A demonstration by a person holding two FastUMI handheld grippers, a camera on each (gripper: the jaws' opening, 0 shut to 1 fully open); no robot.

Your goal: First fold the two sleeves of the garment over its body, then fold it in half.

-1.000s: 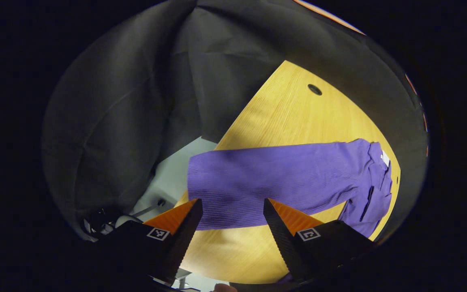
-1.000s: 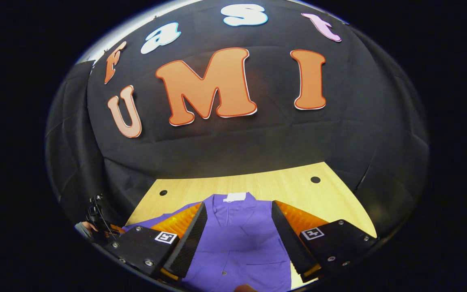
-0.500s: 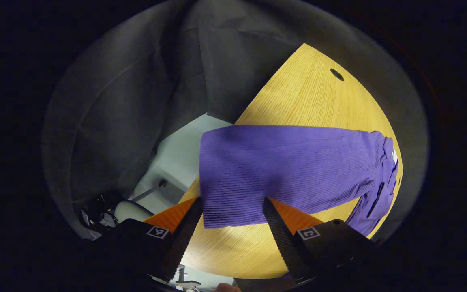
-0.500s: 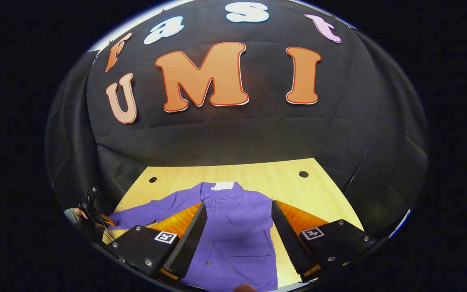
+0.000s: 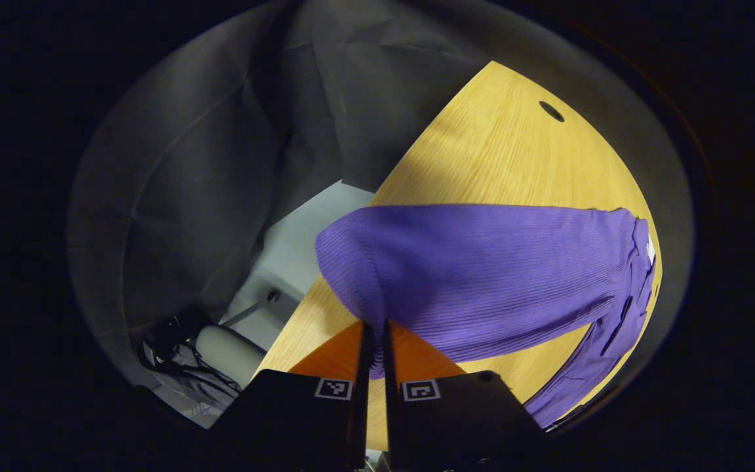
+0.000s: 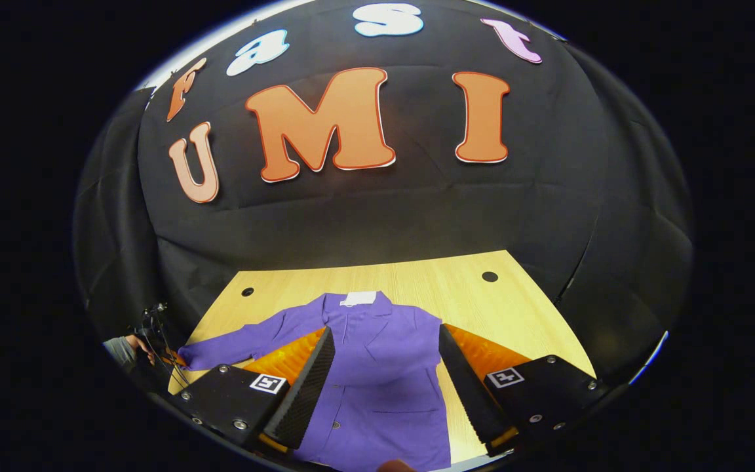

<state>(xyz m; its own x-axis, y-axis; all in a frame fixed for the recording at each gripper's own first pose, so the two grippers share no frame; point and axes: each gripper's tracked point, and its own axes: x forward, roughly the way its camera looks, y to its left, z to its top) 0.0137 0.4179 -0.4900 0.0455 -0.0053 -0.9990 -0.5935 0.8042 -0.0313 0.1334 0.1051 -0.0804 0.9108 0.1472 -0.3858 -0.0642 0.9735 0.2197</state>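
A purple buttoned garment (image 6: 377, 367) lies flat on the wooden table (image 6: 469, 295), collar toward the wall. One sleeve (image 5: 482, 269) stretches out to the table's side edge in the left gripper view. My left gripper (image 5: 373, 337) is shut on the cuff end of that sleeve, and the cloth bulges up just past the fingertips. In the right gripper view that sleeve (image 6: 246, 341) reaches left to where a hand (image 6: 138, 344) holds the other gripper. My right gripper (image 6: 384, 351) hovers open over the garment's body, its fingers apart with nothing between them.
Black cloth walls close in the table on the far and side edges. Two round holes (image 6: 489, 276) sit near the table's far corners. Beyond the table's side edge the pale floor (image 5: 286, 262) shows, with a stand and cables (image 5: 181, 341).
My left gripper closed on the sleeve's cuff, which now bunches up between its fingers. The right gripper drew back and up slightly, still open.
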